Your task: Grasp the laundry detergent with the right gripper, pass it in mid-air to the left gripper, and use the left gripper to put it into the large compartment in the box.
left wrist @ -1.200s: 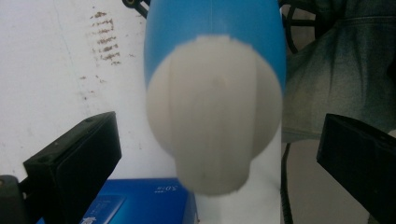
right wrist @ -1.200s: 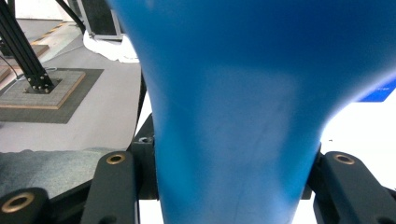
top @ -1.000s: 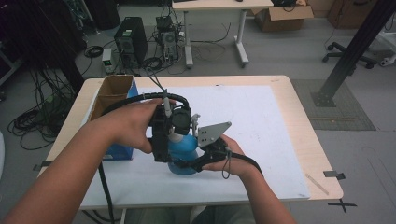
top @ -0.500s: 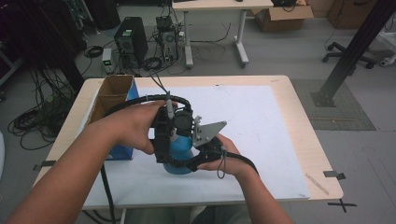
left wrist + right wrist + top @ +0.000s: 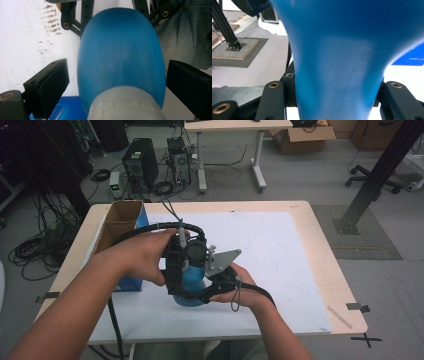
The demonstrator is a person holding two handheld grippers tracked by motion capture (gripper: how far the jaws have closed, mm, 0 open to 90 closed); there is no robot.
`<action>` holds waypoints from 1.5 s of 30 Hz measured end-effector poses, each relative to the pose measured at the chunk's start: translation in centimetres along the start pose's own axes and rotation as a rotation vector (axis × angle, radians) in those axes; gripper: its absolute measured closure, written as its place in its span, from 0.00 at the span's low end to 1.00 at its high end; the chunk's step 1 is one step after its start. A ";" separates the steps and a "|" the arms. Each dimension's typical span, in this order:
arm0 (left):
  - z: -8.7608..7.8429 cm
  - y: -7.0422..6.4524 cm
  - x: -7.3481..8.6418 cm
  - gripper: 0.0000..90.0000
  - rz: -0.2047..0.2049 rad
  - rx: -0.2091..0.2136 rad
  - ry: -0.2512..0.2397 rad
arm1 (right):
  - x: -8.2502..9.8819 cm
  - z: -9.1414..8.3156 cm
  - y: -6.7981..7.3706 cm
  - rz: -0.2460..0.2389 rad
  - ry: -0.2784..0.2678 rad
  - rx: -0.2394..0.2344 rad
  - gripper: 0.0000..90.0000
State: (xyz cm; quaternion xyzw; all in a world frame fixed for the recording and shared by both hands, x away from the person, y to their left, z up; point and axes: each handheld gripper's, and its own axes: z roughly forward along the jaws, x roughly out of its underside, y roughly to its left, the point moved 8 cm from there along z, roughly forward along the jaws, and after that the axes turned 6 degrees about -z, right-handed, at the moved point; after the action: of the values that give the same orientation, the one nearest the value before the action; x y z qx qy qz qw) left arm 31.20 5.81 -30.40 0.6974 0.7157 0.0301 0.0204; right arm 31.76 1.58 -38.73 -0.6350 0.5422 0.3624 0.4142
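The blue bottle (image 5: 192,282) stands on the white table (image 5: 280,250). The right gripper (image 5: 212,287) pinches its narrow part. The left gripper (image 5: 177,270) is spread around its round body; it should squeeze slowly and evenly.

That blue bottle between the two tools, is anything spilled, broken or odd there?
Nothing looks spilled or broken. The blue bottle looks intact, with pale tape around its neck. The left hand-held gripper has its jaws standing apart on either side of it, not touching. The white mat carries only faint scuff marks.
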 end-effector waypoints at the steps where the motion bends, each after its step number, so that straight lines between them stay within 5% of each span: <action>1: 0.0 0.0 0.0 0.07 0.000 0.002 0.001 | 0.0 0.0 0.0 -0.001 0.001 -0.001 0.50; 27: 0.0 -0.2 0.2 0.27 -0.007 0.023 0.008 | -0.2 0.3 -0.1 -0.010 -0.002 0.005 0.50; 45: -0.1 -0.3 0.4 0.41 0.008 -0.003 0.013 | -0.6 0.4 0.3 0.002 -0.011 -0.006 0.50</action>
State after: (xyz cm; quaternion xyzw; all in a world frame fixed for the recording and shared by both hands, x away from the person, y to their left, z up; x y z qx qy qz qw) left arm 30.93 6.19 -30.32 0.7002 0.7129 0.0356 0.0166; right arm 31.38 2.16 -38.38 -0.6338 0.5391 0.3681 0.4150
